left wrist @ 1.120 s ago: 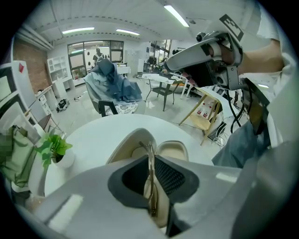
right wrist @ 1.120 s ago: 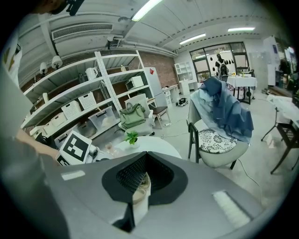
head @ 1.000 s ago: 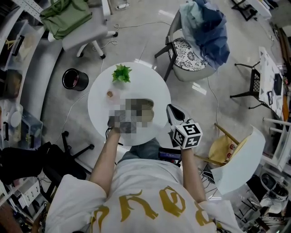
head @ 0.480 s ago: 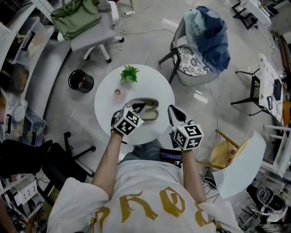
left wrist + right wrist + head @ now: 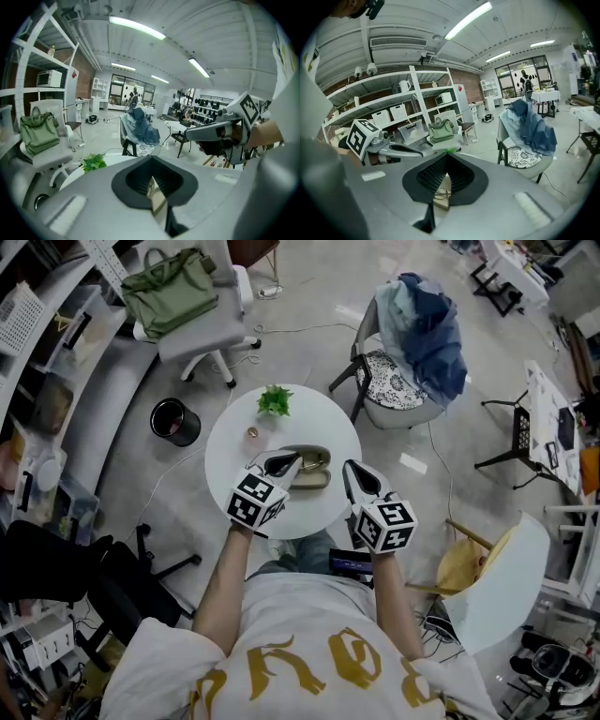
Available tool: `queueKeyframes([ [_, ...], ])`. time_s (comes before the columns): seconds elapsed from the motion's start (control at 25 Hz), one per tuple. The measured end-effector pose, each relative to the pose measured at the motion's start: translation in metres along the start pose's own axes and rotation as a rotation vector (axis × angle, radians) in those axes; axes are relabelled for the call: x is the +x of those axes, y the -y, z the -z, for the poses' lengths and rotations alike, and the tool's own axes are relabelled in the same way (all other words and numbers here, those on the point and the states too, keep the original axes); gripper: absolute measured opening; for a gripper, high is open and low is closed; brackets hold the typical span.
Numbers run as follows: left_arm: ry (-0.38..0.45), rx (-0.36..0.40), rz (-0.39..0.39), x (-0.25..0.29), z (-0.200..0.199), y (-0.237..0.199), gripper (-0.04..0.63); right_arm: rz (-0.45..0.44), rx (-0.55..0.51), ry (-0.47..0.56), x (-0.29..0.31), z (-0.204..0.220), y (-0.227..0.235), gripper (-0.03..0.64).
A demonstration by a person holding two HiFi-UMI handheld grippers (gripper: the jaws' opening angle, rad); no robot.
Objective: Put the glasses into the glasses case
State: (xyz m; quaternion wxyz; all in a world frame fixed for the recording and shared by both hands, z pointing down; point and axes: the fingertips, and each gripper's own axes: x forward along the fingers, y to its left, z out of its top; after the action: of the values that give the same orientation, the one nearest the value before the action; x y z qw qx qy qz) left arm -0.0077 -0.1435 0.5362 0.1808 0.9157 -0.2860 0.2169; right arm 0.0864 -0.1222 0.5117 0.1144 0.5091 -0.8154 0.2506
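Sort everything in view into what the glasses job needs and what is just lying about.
Job:
glasses
glasses case
left gripper
right gripper
round table

Lying about:
potted plant
small brown object
black bin
green bag
chair with blue clothes

The round white desk (image 5: 323,505) carries a small green plant (image 5: 275,401), a small brown object (image 5: 251,432) near it, and an open glasses case (image 5: 310,469).
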Motion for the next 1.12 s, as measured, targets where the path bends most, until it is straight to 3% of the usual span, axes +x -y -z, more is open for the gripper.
queueKeyframes([
  [0.16, 0.057, 0.021, -0.034, -0.017, -0.013, 0.006, 0.0, 0.006, -0.017, 0.036, -0.011, -0.006, -0.009, 0.025],
  [0.32, 0.148, -0.007, -0.078, -0.039, -0.027, 0.009, 0.0, 0.011, -0.031, 0.068, -0.021, -0.013, -0.017, 0.025],
  [0.64, 0.243, -0.038, -0.117, -0.076, -0.042, 0.017, 0.0, -0.003, -0.044, 0.116, -0.038, -0.018, -0.035, 0.025],
  [0.84, 0.274, -0.042, -0.163, -0.091, -0.043, 0.013, 0.0, -0.036, -0.058, 0.113, -0.042, -0.014, -0.051, 0.023],
  [1.12, 0.277, -0.05, -0.156, -0.094, -0.04, 0.018, 0.0, -0.035, -0.048, 0.128, -0.049, -0.014, -0.052, 0.023],
])
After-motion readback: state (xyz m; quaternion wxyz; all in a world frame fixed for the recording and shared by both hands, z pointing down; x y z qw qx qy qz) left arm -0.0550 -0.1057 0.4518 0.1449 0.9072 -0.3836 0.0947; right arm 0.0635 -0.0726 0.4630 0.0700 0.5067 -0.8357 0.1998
